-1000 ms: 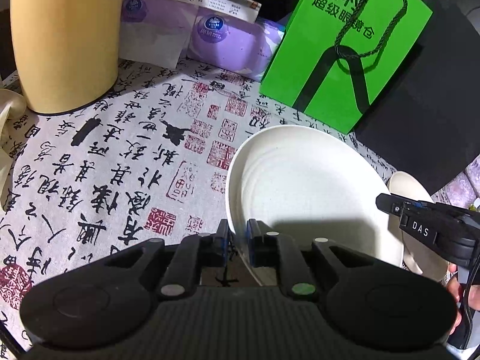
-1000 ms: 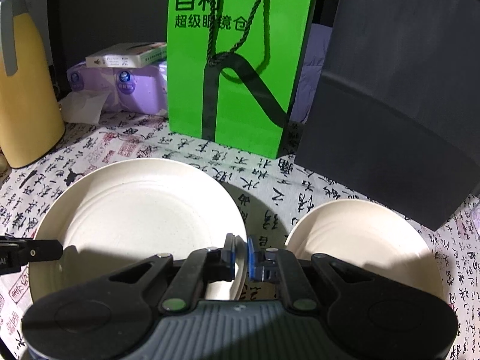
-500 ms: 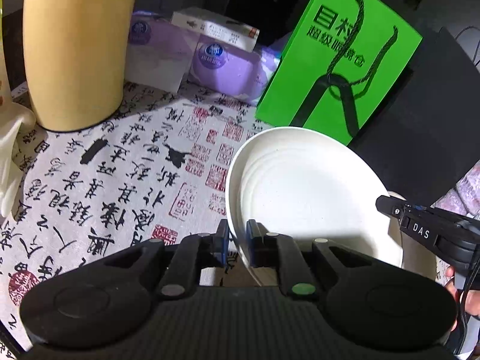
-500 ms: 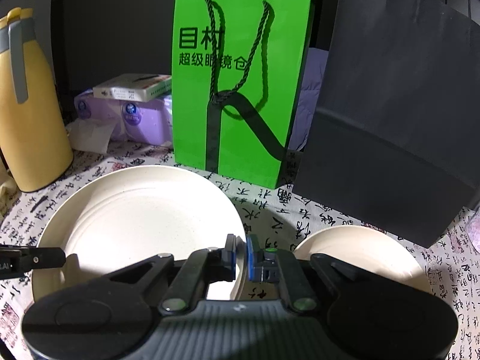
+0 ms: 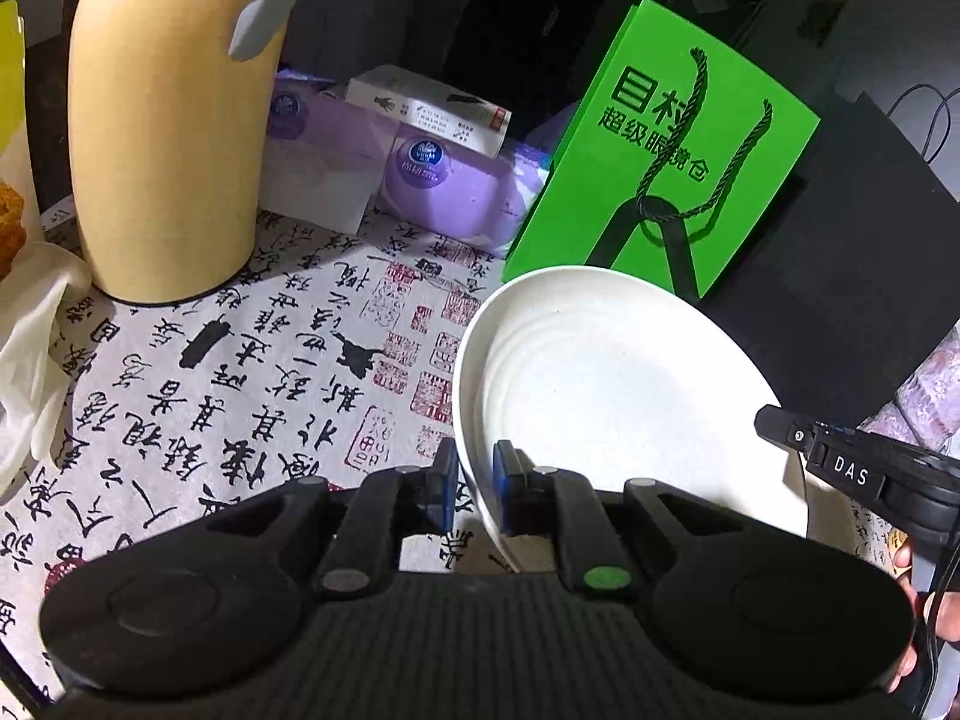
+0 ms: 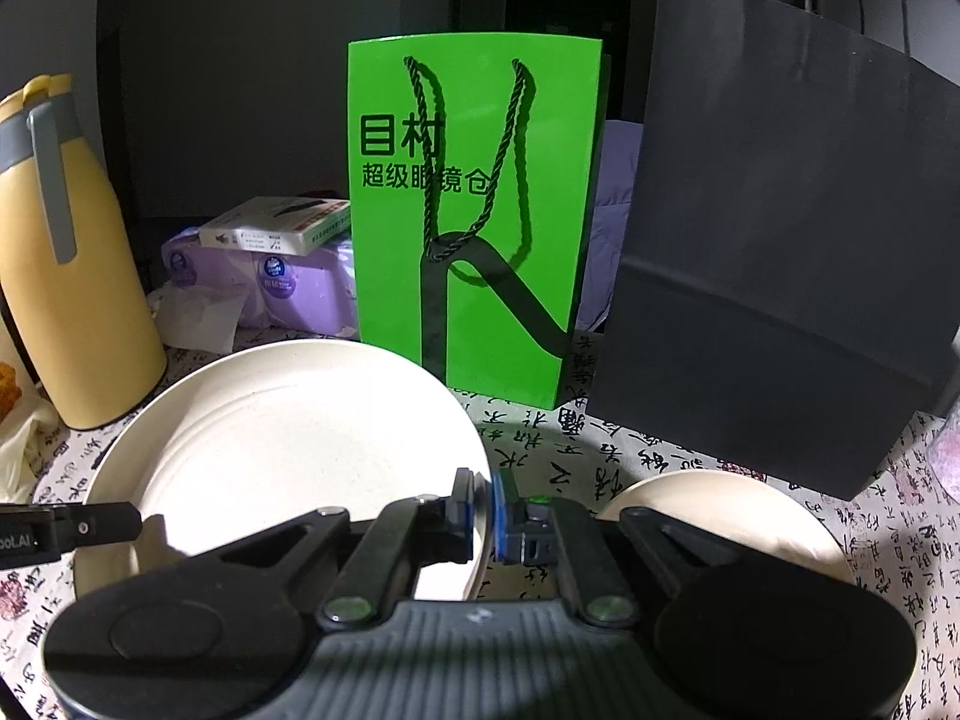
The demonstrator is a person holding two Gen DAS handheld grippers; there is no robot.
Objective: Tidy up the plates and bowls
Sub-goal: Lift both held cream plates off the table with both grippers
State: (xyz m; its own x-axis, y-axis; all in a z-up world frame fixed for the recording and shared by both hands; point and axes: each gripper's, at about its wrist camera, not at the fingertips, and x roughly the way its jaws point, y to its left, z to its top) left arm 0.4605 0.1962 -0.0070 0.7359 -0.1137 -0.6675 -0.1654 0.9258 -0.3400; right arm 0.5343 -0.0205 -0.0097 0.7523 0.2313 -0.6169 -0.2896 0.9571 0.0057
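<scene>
A large cream plate [image 5: 606,396] is held in the air between both grippers, tilted. My left gripper [image 5: 475,489] is shut on its left rim. My right gripper [image 6: 483,507] is shut on its right rim, and the plate [image 6: 288,438] fills the lower left of the right wrist view. A smaller cream bowl [image 6: 738,510] sits on the tablecloth to the right of the plate, partly hidden behind the right gripper's body. The right gripper also shows at the right edge of the left wrist view [image 5: 774,423].
A tall yellow jug [image 5: 162,138] stands at the back left. Purple tissue packs [image 5: 420,180] with a white box [image 5: 429,108] on top, a green paper bag [image 6: 474,222] and a black bag [image 6: 774,276] line the back. A calligraphy tablecloth [image 5: 240,372] covers the table.
Both grippers have lifted the large plate up off the tablecloth and tilted the views upward. The smaller bowl has stayed on the table.
</scene>
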